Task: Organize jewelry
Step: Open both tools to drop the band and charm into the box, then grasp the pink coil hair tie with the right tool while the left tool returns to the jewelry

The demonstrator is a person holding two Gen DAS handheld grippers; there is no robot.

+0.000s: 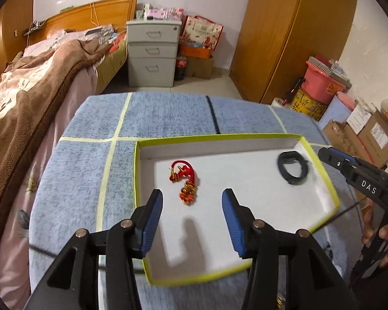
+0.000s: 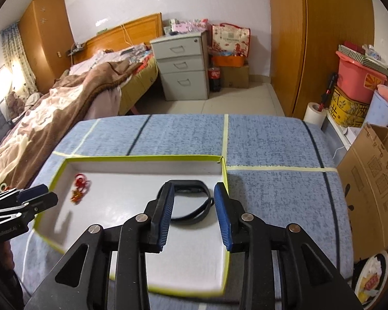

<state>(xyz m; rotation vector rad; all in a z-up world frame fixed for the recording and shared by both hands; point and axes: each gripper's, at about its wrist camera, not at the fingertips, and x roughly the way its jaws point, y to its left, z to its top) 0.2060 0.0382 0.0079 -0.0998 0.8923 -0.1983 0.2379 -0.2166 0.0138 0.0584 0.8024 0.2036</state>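
A shallow white tray with a yellow-green rim (image 1: pixel 219 137) (image 2: pixel 142 158) lies on the blue cloth. On its floor at the left lies a red cord ornament with gold tassels (image 1: pixel 185 178) (image 2: pixel 79 187). A black band (image 1: pixel 296 180) (image 2: pixel 187 184) lies loose near the tray's far right corner. My left gripper (image 1: pixel 192 193) (image 2: pixel 38 193) hangs open just above the tray, and the ornament lies free beyond its tips. My right gripper (image 2: pixel 194 186) (image 1: pixel 326 153) is open over the band. The band rests on the tray between its blue pads and neither pad touches it.
The blue cloth (image 1: pixel 168 113) has pale tape lines and drops off at its far edge. A bed (image 1: pixel 38 77) stands at the left, grey drawers (image 1: pixel 152 51) behind, cardboard boxes (image 2: pixel 370 180) at the right. A person's hand (image 1: pixel 382 235) holds the right gripper.
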